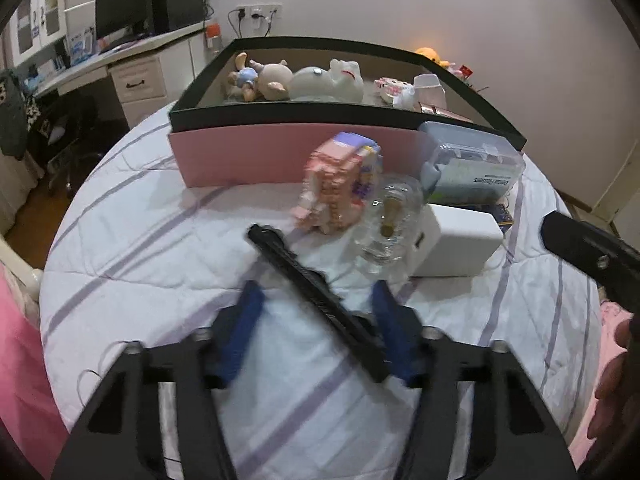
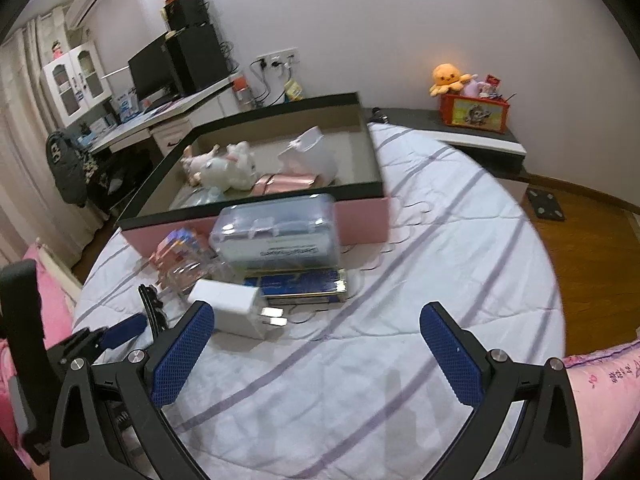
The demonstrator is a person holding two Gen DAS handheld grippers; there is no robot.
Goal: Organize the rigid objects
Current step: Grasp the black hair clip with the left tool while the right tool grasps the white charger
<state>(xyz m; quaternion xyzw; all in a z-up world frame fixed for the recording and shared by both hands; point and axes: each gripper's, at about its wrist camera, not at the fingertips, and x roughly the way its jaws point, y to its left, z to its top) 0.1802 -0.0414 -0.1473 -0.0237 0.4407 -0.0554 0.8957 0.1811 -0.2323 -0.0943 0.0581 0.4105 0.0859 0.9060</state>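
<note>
Left wrist view shows your left gripper (image 1: 316, 304) spread wide with the black comb (image 1: 316, 304) lying loose between its pads on the bed (image 1: 140, 248), so clench squarely before lifting toward the box (image 1: 248, 156), while your right gripper (image 2: 316, 344) hangs released.

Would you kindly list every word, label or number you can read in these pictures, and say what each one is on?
"Dental Flossers", upside down: on the label of the clear plastic case in the left wrist view.
Same label in the right wrist view: too blurred to read.
Blue tin under the case: print too small to read.
Pink cloth at the right edge: embroidered characters, not legible.
Red box on the shelf: picture only, no readable words.
</note>
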